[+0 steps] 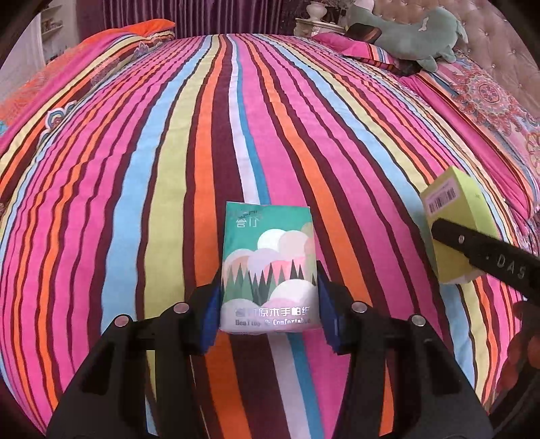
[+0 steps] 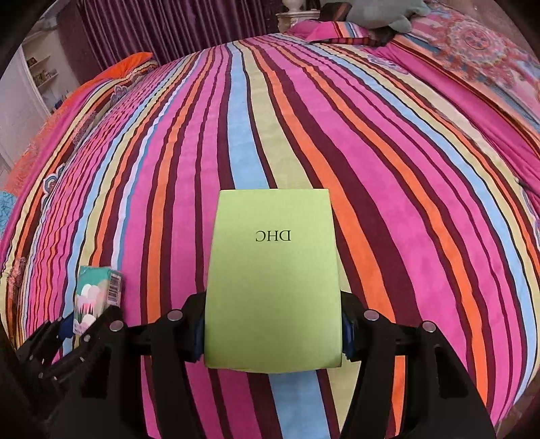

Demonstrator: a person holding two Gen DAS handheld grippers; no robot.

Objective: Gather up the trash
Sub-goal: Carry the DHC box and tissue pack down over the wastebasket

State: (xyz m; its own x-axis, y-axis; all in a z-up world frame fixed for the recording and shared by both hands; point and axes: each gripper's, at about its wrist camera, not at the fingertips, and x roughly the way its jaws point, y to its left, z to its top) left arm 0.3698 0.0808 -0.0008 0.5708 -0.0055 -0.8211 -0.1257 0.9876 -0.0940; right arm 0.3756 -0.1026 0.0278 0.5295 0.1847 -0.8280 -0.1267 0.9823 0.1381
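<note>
My left gripper [image 1: 268, 312] is shut on a green tissue pack [image 1: 268, 266] printed with trees and clouds, its blue pads pressing both sides, held just above the striped bedspread [image 1: 168, 169]. My right gripper [image 2: 272, 332] is shut on a lime green box [image 2: 273, 270] marked DHC, also lifted off the bed. In the left wrist view that green box [image 1: 452, 216] shows at the right edge with a black finger [image 1: 482, 253] across it. In the right wrist view the tissue pack [image 2: 92, 293] and the left gripper [image 2: 72, 326] appear at lower left.
The striped bedspread [image 2: 337, 118] fills both views. A grey-green plush toy [image 1: 411, 33] lies on pillows [image 1: 357, 47] at the far right by a tufted headboard [image 1: 499, 37]. An orange-edged pillow [image 1: 135, 33] sits far left, with purple curtains [image 1: 185, 13] and white shelves [image 2: 37, 74] beyond.
</note>
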